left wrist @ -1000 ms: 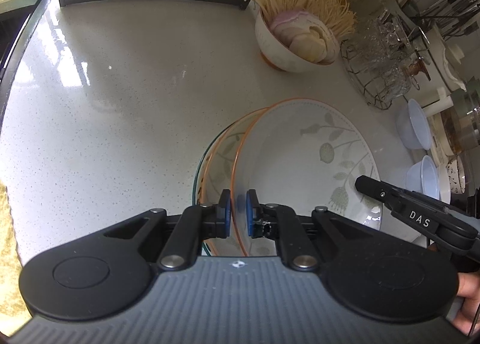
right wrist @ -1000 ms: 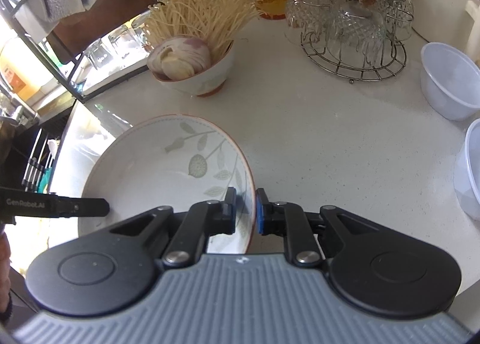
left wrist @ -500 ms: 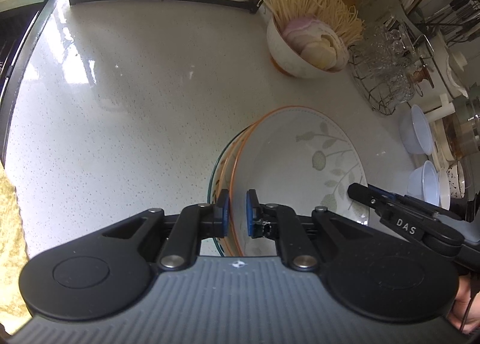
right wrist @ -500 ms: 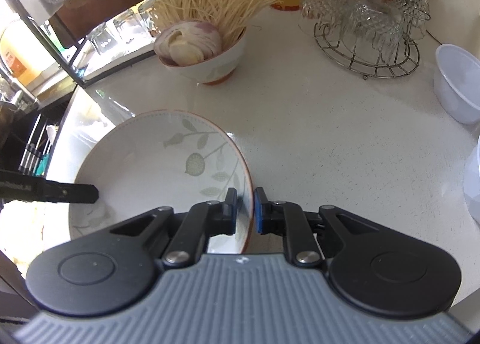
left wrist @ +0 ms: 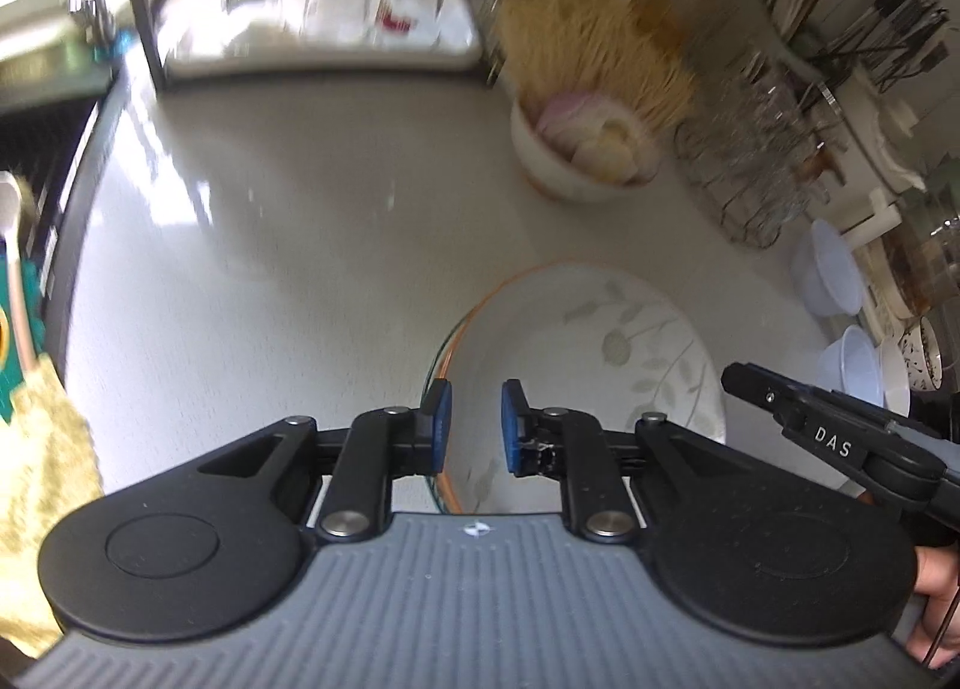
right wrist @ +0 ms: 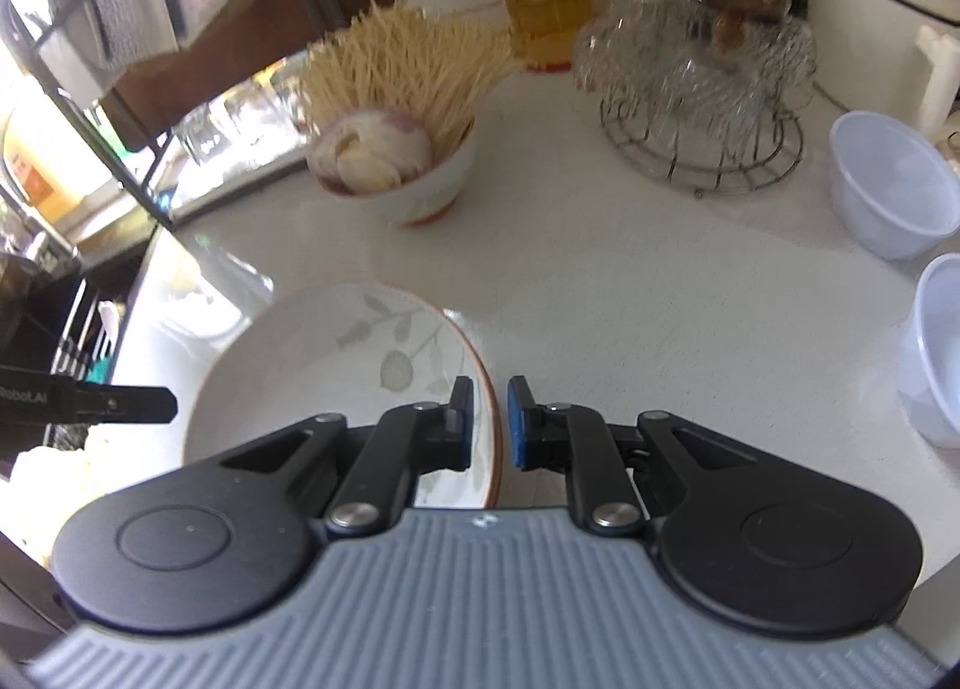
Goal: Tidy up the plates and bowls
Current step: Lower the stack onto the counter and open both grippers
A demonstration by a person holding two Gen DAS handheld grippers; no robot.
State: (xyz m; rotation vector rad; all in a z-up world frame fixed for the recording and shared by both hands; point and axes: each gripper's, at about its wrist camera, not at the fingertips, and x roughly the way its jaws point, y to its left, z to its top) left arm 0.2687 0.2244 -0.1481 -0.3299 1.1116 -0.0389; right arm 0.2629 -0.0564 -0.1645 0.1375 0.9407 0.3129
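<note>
Bowl, leaf-patterned, on bench; left hand-held gripper and right hand-held gripper parted astride rim, not gripping.

The left gripper and right gripper look alike: black linkage arms with silver pivot screws, blue pads on the fingertips, and a ribbed grey body behind two round black discs. White lettering reads "DAS" on the right one and "RoboLAI" on the left.
</note>
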